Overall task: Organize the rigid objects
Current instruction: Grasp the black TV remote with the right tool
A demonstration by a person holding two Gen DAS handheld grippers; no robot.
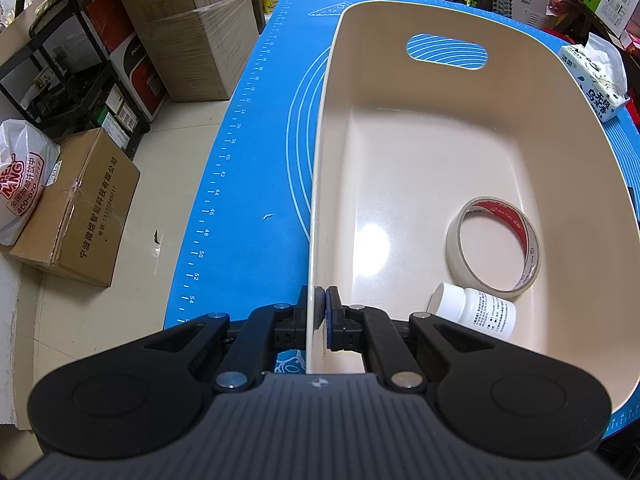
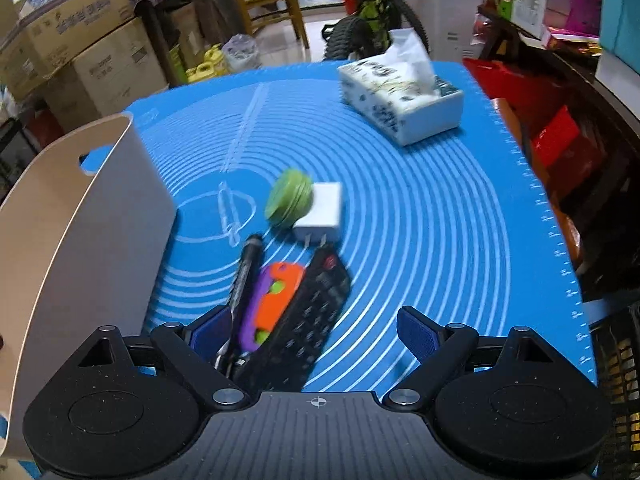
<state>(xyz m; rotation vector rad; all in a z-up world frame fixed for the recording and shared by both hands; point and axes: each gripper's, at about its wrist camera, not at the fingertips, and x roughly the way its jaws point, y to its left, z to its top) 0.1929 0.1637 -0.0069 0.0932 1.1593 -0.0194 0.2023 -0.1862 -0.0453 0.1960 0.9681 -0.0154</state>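
A cream plastic bin (image 1: 400, 168) stands on the blue mat (image 1: 256, 184). Inside it lie a roll of tape (image 1: 494, 246) and a small white bottle (image 1: 474, 309). My left gripper (image 1: 323, 300) is shut on the bin's near-left wall. In the right wrist view the bin (image 2: 84, 216) is at the left. My right gripper (image 2: 316, 332) is open above a black remote (image 2: 308, 320), an orange-and-purple toy (image 2: 272, 300) and a black pen (image 2: 245, 276); the pads touch none of them. Farther off lie a green disc (image 2: 288, 198) and a white charger (image 2: 320, 212).
A tissue box (image 2: 400, 96) sits at the mat's far right, also seen as the tissue box (image 1: 596, 80) beyond the bin. Cardboard boxes (image 1: 80, 216) and a black rack (image 1: 60, 76) stand on the floor left of the table. A bicycle (image 2: 372, 12) is behind.
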